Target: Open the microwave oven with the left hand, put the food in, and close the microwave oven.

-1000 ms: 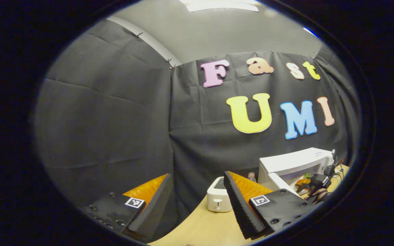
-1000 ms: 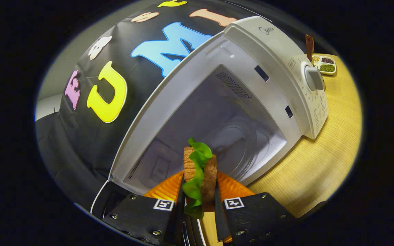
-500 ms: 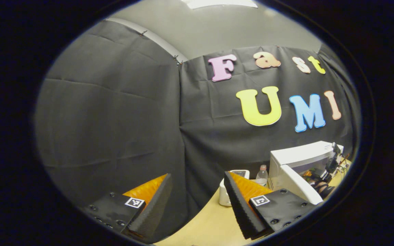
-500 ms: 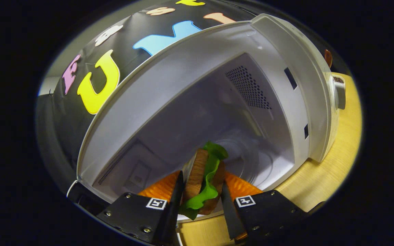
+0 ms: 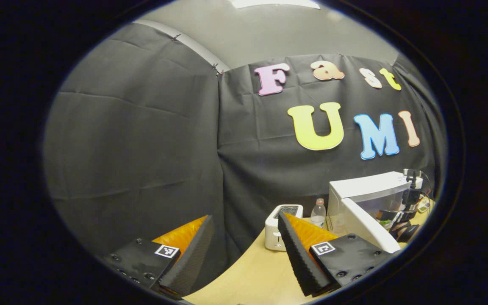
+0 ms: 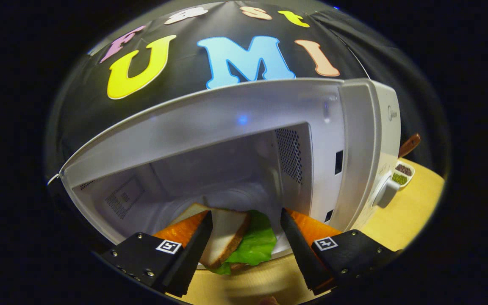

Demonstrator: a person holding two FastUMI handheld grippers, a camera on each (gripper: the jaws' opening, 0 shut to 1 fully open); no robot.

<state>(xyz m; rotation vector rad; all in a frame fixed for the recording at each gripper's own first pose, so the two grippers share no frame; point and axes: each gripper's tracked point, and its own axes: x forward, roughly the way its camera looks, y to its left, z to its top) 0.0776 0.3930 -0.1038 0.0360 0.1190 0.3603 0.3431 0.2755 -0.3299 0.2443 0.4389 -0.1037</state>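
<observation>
Jaws of right gripper (image 6: 244, 237) spread around sandwich (image 6: 235, 239).

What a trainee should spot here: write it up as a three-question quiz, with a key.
1. True or false: the right gripper is shut on the sandwich.
2. The microwave has its door: A) shut, B) swung open, C) taken off.
3. Fill in: on the table between the toaster and the microwave stands a ____.

Key
1. False: its fingers stand apart, and the sandwich lies loose between them at the front of the microwave's cavity.
2. B.
3. bottle.
</observation>
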